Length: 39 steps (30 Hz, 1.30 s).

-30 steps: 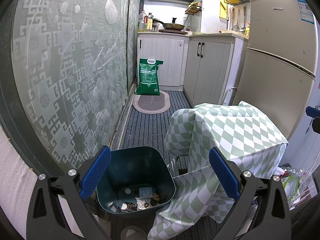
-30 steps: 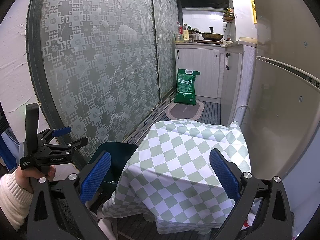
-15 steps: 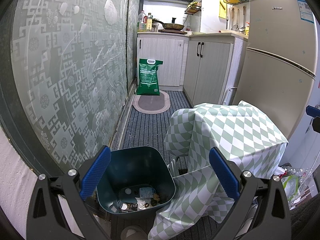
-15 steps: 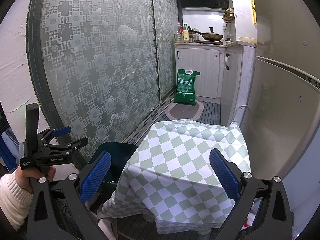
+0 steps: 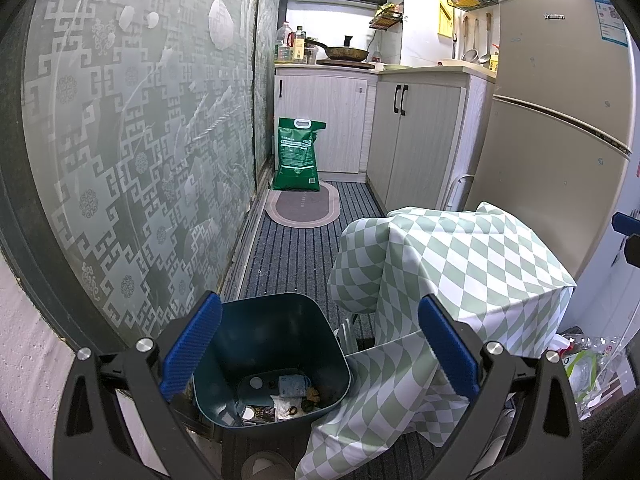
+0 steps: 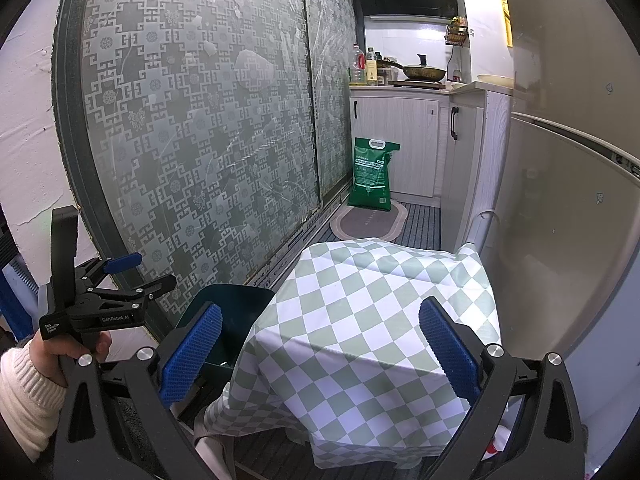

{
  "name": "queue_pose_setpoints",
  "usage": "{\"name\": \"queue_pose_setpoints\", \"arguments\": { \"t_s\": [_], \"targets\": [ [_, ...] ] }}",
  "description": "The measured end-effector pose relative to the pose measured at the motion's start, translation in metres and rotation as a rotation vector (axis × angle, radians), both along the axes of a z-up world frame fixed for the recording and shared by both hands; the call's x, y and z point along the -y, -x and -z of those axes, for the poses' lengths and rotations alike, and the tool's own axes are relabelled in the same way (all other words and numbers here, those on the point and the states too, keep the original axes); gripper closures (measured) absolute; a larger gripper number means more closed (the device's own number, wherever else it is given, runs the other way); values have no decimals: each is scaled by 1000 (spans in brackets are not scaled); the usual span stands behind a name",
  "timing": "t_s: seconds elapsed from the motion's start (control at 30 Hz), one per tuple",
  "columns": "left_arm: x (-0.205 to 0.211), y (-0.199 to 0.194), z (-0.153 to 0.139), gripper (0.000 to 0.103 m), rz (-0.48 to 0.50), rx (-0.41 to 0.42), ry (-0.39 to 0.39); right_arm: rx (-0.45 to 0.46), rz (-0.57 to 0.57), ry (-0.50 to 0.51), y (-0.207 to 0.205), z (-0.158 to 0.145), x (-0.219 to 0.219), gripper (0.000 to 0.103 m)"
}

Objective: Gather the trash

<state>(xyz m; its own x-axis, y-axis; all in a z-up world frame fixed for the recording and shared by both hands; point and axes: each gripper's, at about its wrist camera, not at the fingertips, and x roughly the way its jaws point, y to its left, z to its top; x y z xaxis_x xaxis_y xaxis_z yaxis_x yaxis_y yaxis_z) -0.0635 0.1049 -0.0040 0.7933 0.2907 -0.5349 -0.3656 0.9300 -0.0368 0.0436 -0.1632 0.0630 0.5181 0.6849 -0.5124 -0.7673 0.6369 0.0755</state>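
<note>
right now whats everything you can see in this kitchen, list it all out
trash bin: one, dark teal, on the floor by the sliding door, scraps in its bottom
checked cloth: one, green and white, draped over something low beside the bin
sliding glass door: patterned frosted panels, along the left wall
green sack: one, standing against the far cabinet
oval mat: one, grey with pale border, in front of the sack
fridge: one, beige, right side
cabinets: pale wood, black handles
pan: one, on the counter
bottles: a few, beside the pan
left gripper: blue pads, open, above the bin
right gripper: blue pads, open, above the cloth
hand: one, white sleeve, holding the left gripper
</note>
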Motion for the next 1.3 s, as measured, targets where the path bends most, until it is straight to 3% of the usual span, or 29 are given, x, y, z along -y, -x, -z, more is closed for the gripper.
{"name": "queue_pose_setpoints", "arguments": {
  "t_s": [1.3],
  "targets": [
    [3,-1,-2,3,4,-1,-2,1,-1,1,-1,-1,2,3]
  ]
}}
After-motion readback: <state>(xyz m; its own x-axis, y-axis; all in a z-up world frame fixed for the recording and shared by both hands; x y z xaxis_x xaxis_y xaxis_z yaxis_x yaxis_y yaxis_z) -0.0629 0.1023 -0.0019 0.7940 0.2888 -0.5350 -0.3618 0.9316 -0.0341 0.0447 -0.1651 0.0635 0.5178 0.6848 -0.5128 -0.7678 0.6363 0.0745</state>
